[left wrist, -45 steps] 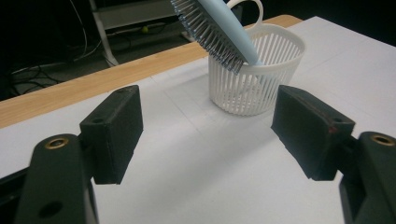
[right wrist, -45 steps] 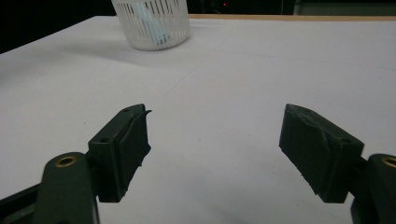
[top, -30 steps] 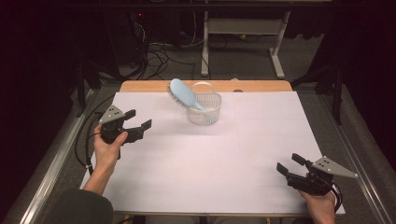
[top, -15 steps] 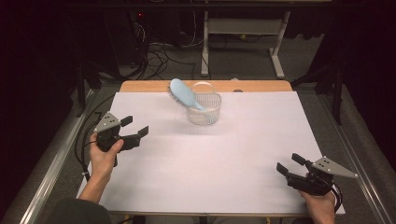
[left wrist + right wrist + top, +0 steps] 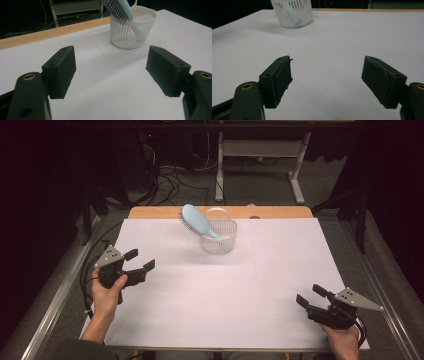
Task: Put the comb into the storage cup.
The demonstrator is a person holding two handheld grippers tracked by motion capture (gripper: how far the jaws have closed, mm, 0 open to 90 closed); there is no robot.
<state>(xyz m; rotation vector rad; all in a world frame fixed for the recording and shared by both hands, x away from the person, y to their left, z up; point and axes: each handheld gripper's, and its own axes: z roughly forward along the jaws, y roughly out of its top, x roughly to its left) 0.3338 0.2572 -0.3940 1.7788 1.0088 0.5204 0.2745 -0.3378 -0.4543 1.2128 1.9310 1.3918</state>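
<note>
White paper covers the table, with a strip of bare wood along its far edge. Near that edge stands a white slotted basket, and a pale blue hairbrush leans in it, handle down, head tilted out over the rim to the left. The left gripper is held in the person's left hand at the table's left side, forearm coming up from the bottom, jaws apart with nothing between them and aimed toward the basket. The right gripper sits low at the near right corner, gripped from below, jaws likewise spread and empty, well apart from the basket.
</note>
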